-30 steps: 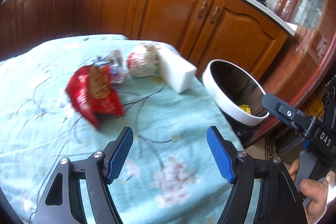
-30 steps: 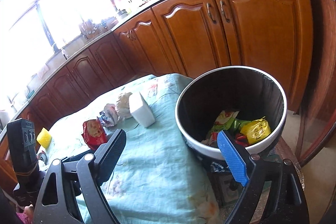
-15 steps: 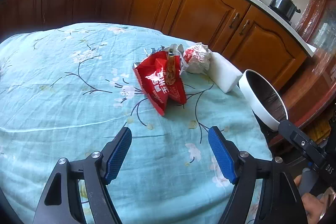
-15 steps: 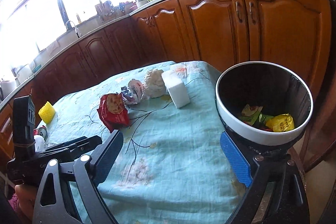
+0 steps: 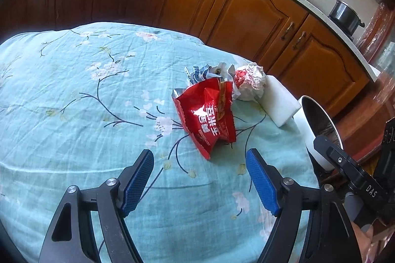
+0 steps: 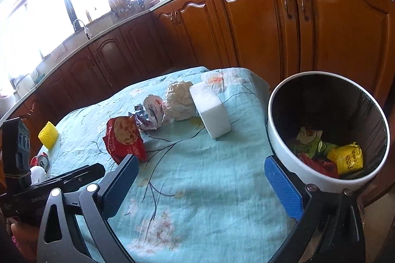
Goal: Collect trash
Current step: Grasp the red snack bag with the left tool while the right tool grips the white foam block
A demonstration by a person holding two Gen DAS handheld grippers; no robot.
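My left claw (image 5: 200,179) stands open with nothing between its blue pads, hovering over the floral cloth on the surface (image 5: 74,95). Its jaws have just been widening a little. Just beyond its tips lies the red snack bag (image 5: 209,115), crumpled, its near corner pointing toward me. That bag is my judged next pick

My right claw (image 6: 200,186) is spread as wide as it goes, also empty; it has just finished opening. To its right, just off the surface's edge, the white-rimmed trash bin (image 6: 281,139) already holds a yellow packet (image 6: 348,158) and some green and red wrappers

Farther out behind the red bag sit a crumpled silver-and-blue wrapper (image 5: 209,70), a balled red-and-white wrapper (image 5: 249,83) and a white foam block (image 5: 279,102) nearest the bin. The right view also shows a pale crumpled wad (image 6: 179,101) beside the block. Far left in that view are a yellow ribbed piece (image 6: 48,134) and a crushed can (image 6: 40,161)

To do this well, I'd bring the left claw forward and low, straddling the bag's near corner so both pads bite foil rather than cloth. I'd keep the tips from dragging the tablecloth, close firmly since the bag is slick and springy, then lift clear before swinging right to the bin
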